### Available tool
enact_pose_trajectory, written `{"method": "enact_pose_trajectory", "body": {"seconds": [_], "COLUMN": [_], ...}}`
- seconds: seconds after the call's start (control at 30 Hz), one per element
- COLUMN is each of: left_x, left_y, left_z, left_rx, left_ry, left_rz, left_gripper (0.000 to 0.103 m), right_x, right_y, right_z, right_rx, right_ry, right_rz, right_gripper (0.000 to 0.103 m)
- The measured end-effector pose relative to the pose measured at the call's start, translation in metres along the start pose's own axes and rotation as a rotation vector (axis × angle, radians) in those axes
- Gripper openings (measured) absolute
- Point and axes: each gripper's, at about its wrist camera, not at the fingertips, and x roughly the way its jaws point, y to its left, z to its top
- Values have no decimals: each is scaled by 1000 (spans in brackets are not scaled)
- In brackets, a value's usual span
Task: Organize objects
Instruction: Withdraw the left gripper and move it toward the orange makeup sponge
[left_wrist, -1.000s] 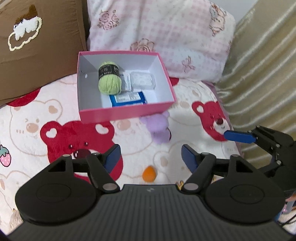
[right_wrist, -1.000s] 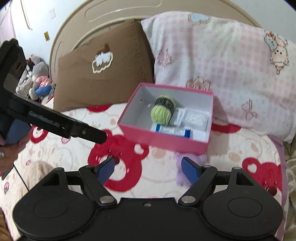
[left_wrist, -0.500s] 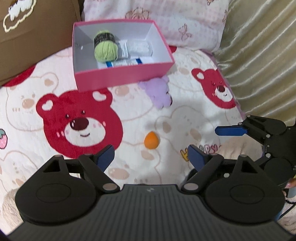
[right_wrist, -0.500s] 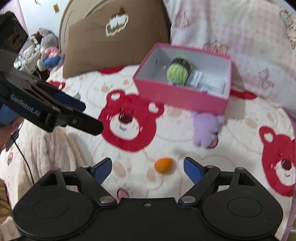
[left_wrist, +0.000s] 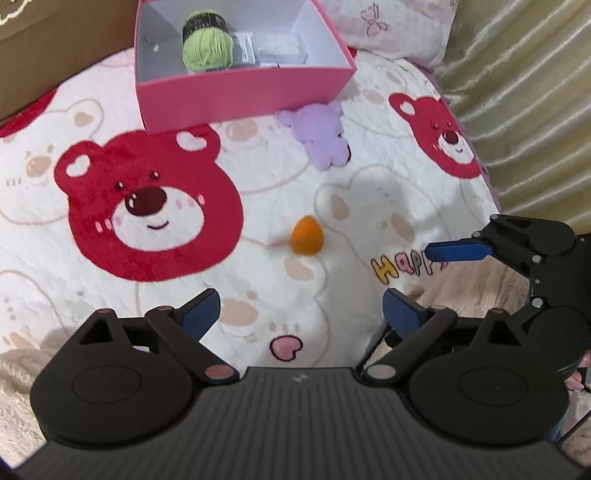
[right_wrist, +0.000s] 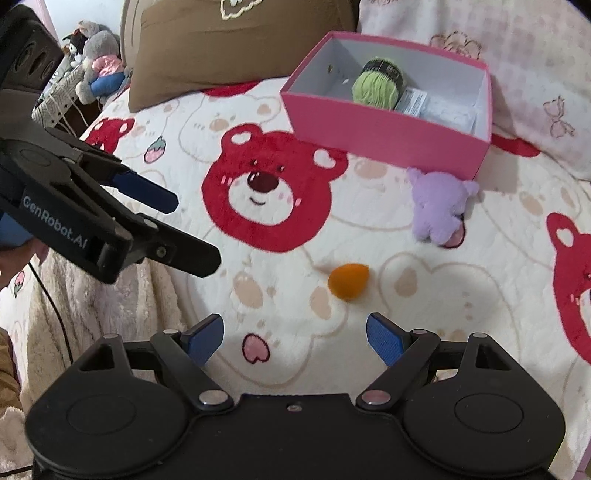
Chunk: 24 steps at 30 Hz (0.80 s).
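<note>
An orange egg-shaped sponge (left_wrist: 306, 240) (right_wrist: 349, 280) lies on the bear-print blanket, just ahead of both grippers. Beyond it a purple plush toy (left_wrist: 321, 136) (right_wrist: 439, 206) rests against the front wall of a pink box (left_wrist: 240, 92) (right_wrist: 380, 125). The box holds a green yarn ball (left_wrist: 207, 51) (right_wrist: 375, 86) and some flat packets. My left gripper (left_wrist: 301, 310) hovers above the blanket, its jaws opening with nothing between them. My right gripper (right_wrist: 295, 328) is open and empty too. Each gripper shows at the edge of the other's view.
A brown pillow (right_wrist: 236, 40) and a pink patterned pillow (right_wrist: 517, 48) stand behind the box. Beige striped fabric (left_wrist: 524, 92) borders the bed on the right. Soft toys (right_wrist: 99, 62) sit off the bed's far left. A fluffy beige throw (right_wrist: 92, 314) lies near me.
Both grippers have sunk toward the blanket and tipped further down. The box has slid to the top of both views and the sponge now lies nearer. My left jaws stand wider.
</note>
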Motion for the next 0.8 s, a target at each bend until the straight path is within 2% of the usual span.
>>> {"method": "enact_pose_trajectory", "body": {"seconds": [0.13, 0.3, 0.4, 0.47, 0.57, 0.7, 0.8], "left_x": [10, 18, 24, 29, 39, 53, 64], "left_y": [0, -4, 0, 2, 2, 10, 18], "left_z": [-4, -5, -4, -2, 2, 13, 23], "left_rx": [4, 64, 42, 31, 47, 19, -17], "left_ry": [18, -14, -19, -20, -25, -35, -46], "left_rz": [-11, 0, -32, -59, -34, -43, -80], "left_gripper": [99, 99, 99, 99, 99, 96, 96], "right_x": [10, 24, 33, 36, 41, 53, 66], "right_y": [1, -5, -6, -7, -11, -28, -49], "right_z": [-4, -7, -7, -6, -4, 0, 2], "right_rx": [-1, 33, 37, 25, 28, 106, 224], "right_ry": [25, 66, 91, 93, 73, 70, 70], "right_rz": [4, -1, -24, -38, -59, -40, -43], "right_gripper": [88, 88, 88, 88, 88, 88, 88]}}
